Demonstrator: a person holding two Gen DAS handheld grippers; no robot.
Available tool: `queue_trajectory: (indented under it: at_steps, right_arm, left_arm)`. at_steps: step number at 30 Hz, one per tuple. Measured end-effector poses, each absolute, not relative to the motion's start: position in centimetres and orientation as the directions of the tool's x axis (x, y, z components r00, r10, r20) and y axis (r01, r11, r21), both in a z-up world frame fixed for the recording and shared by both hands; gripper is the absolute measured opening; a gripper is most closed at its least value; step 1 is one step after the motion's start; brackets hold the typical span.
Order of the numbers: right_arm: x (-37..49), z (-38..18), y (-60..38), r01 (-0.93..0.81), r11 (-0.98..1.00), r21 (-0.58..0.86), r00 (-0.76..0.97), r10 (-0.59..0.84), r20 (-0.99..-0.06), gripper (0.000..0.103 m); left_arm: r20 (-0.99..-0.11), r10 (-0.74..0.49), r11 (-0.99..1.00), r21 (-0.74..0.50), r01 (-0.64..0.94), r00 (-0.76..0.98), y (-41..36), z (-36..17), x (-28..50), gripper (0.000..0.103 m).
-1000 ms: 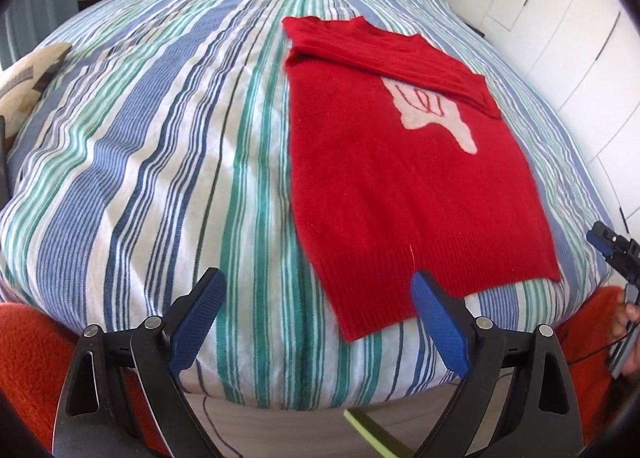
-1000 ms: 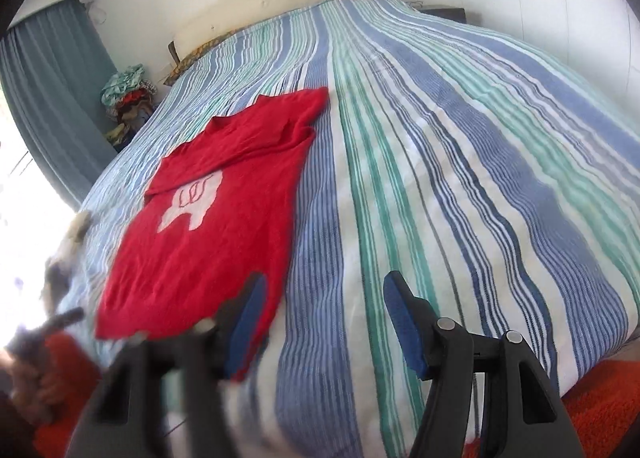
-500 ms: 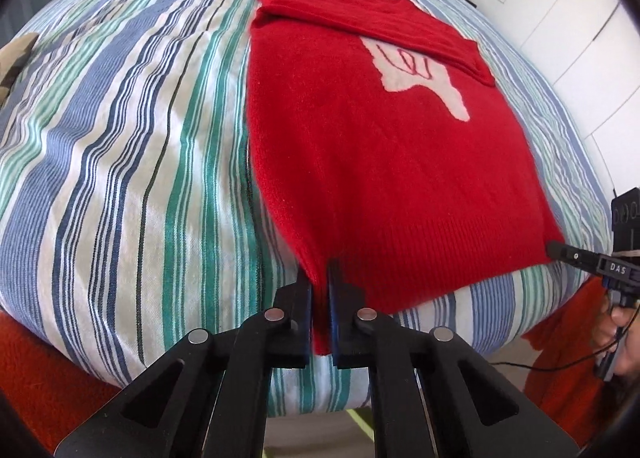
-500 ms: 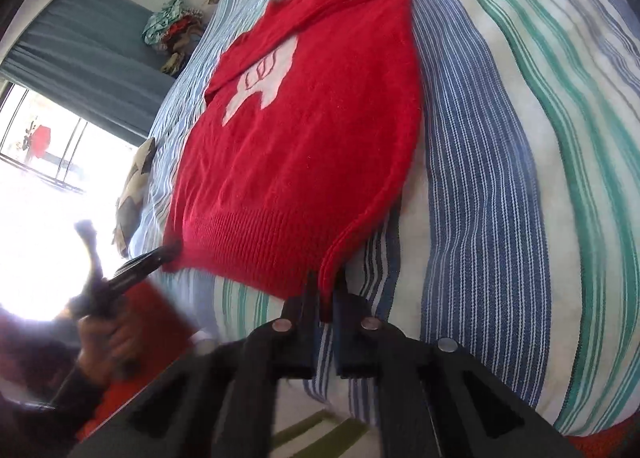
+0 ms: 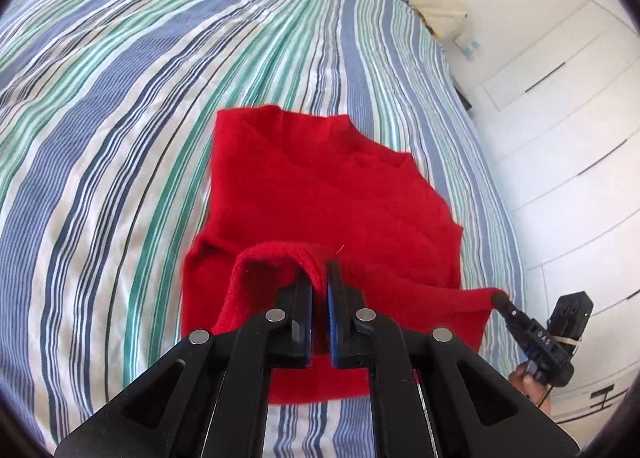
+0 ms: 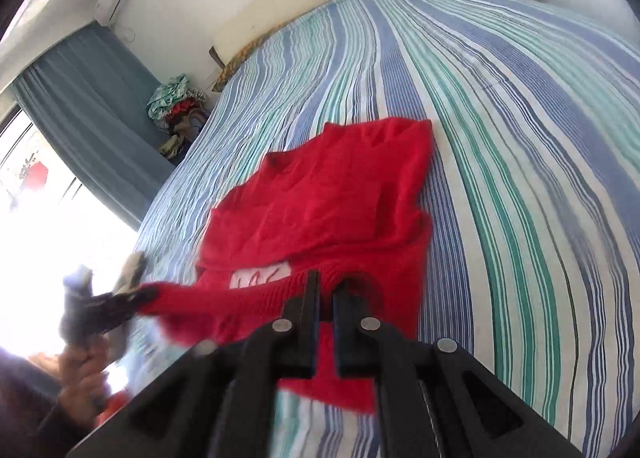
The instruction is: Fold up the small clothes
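Red sweater [image 5: 320, 193] at frame centre on striped bed [image 5: 120, 97]; hem corners pinched by left gripper [image 5: 319, 282] and right gripper [image 6: 325, 286], lifted for folding.

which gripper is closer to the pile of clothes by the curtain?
Left. The left gripper holds the sweater hem's corner on the curtain side, below the clothes pile. The right gripper clamps the other corner, farther from the pile.
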State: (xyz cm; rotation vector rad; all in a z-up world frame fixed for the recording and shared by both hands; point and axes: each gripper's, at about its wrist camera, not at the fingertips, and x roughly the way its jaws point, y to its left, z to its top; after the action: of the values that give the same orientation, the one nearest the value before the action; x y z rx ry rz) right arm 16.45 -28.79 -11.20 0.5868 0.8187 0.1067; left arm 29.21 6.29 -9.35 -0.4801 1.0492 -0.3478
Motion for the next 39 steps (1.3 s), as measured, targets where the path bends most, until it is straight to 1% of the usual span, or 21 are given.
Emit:
queue_trajectory:
  at_steps: [4, 10, 11, 13, 14, 15, 17, 18, 20, 22, 24, 27, 28, 30, 31, 32, 34, 35, 36, 38, 39]
  right_arm:
    - [25.8, -11.7, -31.4, 0.169, 0.834, 0.525, 0.697, 0.275, -0.662, 0.005]
    - [35.4, -14.2, -34.5, 0.225, 0.816, 0.532, 0.677, 0.261, -0.688, 0.005]
    - [36.6, -14.6, -34.7, 0.227, 0.813, 0.536, 0.672, 0.268, -0.691, 0.005]
    - [38.2, -15.9, -34.9, 0.227, 0.802, 0.552, 0.657, 0.292, -0.695, 0.006]
    - [38.8, -16.4, -34.9, 0.228, 0.798, 0.557, 0.652, 0.3, -0.697, 0.008]
    - [39.2, -16.8, -34.9, 0.232, 0.795, 0.56, 0.651, 0.301, -0.697, 0.013]
    - [39.2, -16.9, -35.2, 0.246, 0.79, 0.562, 0.662, 0.286, -0.692, 0.054]
    - [38.9, -16.5, -35.6, 0.25, 0.789, 0.561, 0.683, 0.267, -0.68, 0.061]
    - [37.8, -14.8, -35.9, 0.231, 0.798, 0.557, 0.729, 0.238, -0.642, 0.061]
    - [36.5, -12.9, -35.2, 0.183, 0.843, 0.506, 0.739, 0.222, -0.637, 0.061]
    - [34.6, -11.1, -33.2, 0.08, 0.89, 0.449, 0.736, 0.251, -0.628, 0.061]
    - [30.9, -10.4, -29.2, -0.109, 0.917, 0.383, 0.685, 0.348, -0.639, 0.061]
    - [29.4, -11.0, -27.9, -0.158, 0.915, 0.37, 0.657, 0.377, -0.653, 0.062]
    - [26.9, -14.0, -26.1, -0.202, 0.92, 0.335, 0.576, 0.388, -0.719, 0.062]
    - [26.0, -16.4, -25.7, -0.183, 0.943, 0.278, 0.519, 0.333, -0.787, 0.061]
    - [25.1, -18.7, -25.8, -0.154, 0.963, 0.222, 0.468, 0.269, -0.842, 0.056]
    - [22.8, -18.4, -26.2, -0.145, 0.971, 0.188, 0.523, 0.237, -0.819, 0.055]
    - [22.3, -17.3, -26.1, -0.125, 0.975, 0.185, 0.531, 0.223, -0.817, 0.056]
    - [21.6, -16.0, -25.9, -0.12, 0.973, 0.199, 0.549, 0.232, -0.803, 0.056]
    - [20.5, -13.6, -24.9, -0.157, 0.966, 0.203, 0.603, 0.257, -0.755, 0.057]
    - [20.3, -13.0, -24.5, -0.174, 0.967, 0.187, 0.619, 0.255, -0.742, 0.058]
  left_arm:
    - [-0.761, -0.456, 0.864, -0.504, 0.023, 0.46, 4.6, -9.9, 37.0, 0.004]
    - [-0.808, -0.382, 0.9, -0.436, -0.02, 0.45, 3.8, -12.8, 42.9, 0.007]
    - [-0.82, -0.354, 0.911, -0.411, -0.032, 0.449, 3.8, -13.3, 43.7, 0.013]
    - [-0.836, -0.302, 0.922, -0.378, -0.081, 0.458, 4.4, -14.1, 44.8, 0.04]
    - [-0.835, -0.288, 0.918, -0.38, -0.113, 0.468, 5.1, -14.1, 45.1, 0.066]
    - [-0.828, -0.277, 0.909, -0.39, -0.145, 0.488, 6.0, -14.0, 45.3, 0.078]
    - [-0.802, -0.266, 0.888, -0.42, -0.187, 0.534, 7.7, -13.2, 45.0, 0.078]
    - [-0.791, -0.268, 0.882, -0.431, -0.189, 0.551, 8.2, -12.7, 44.5, 0.078]
    - [-0.765, -0.265, 0.895, -0.421, -0.145, 0.587, 8.3, -11.3, 42.8, 0.078]
    - [-0.734, -0.286, 0.92, -0.389, -0.037, 0.616, 7.1, -9.9, 39.7, 0.078]
    - [-0.713, -0.327, 0.933, -0.346, 0.094, 0.62, 5.4, -9.5, 35.7, 0.079]
    - [-0.763, -0.327, 0.945, -0.249, 0.213, 0.558, 3.1, -12.7, 30.7, 0.08]
    - [-0.803, -0.282, 0.956, -0.191, 0.222, 0.525, 2.5, -14.6, 29.9, 0.08]
    - [-0.854, -0.202, 0.968, -0.099, 0.23, 0.479, 2.0, -17.8, 28.9, 0.074]
    - [-0.845, -0.184, 0.968, -0.067, 0.242, 0.503, 2.0, -17.7, 28.2, 0.073]
    - [-0.838, -0.155, 0.97, -0.03, 0.24, 0.522, 1.7, -17.0, 27.5, 0.073]
    - [-0.83, -0.17, 0.969, -0.045, 0.241, 0.532, 1.5, -14.9, 26.2, 0.073]
    - [-0.816, -0.203, 0.964, -0.069, 0.256, 0.542, 1.3, -13.9, 25.4, 0.076]
    - [-0.802, -0.213, 0.962, -0.07, 0.266, 0.558, 1.0, -13.0, 24.6, 0.083]
    - [-0.785, -0.195, 0.965, -0.047, 0.258, 0.588, 0.2, -12.3, 23.3, 0.091]
    - [-0.788, -0.188, 0.967, -0.045, 0.25, 0.586, 0.0, -12.4, 22.8, 0.092]
